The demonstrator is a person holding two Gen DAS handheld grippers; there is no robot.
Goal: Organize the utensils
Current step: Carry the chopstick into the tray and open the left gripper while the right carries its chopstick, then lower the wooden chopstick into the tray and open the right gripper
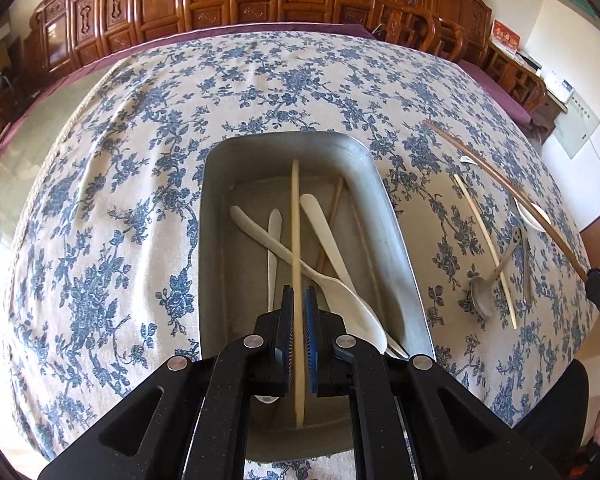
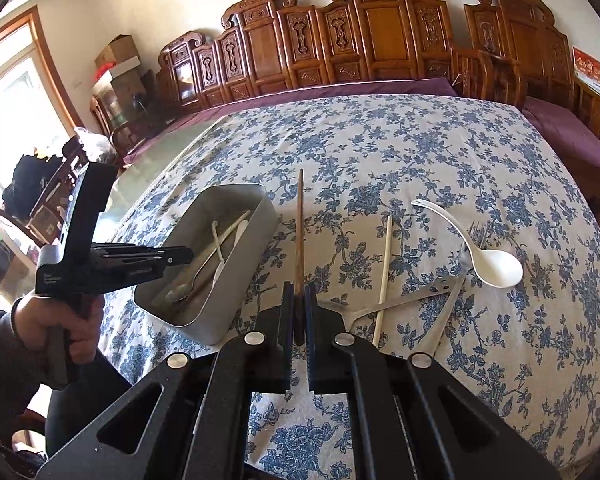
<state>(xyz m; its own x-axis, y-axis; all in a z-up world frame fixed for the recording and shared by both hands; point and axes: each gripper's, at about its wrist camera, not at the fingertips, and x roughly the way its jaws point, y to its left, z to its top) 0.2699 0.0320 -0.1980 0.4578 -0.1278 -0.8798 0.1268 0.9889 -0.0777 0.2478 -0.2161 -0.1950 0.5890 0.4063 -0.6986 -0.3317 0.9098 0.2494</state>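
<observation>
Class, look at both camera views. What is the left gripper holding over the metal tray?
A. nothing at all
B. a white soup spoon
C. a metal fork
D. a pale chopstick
D: in the left wrist view, the left gripper is shut on a pale chopstick that runs lengthwise over the metal tray.
</observation>
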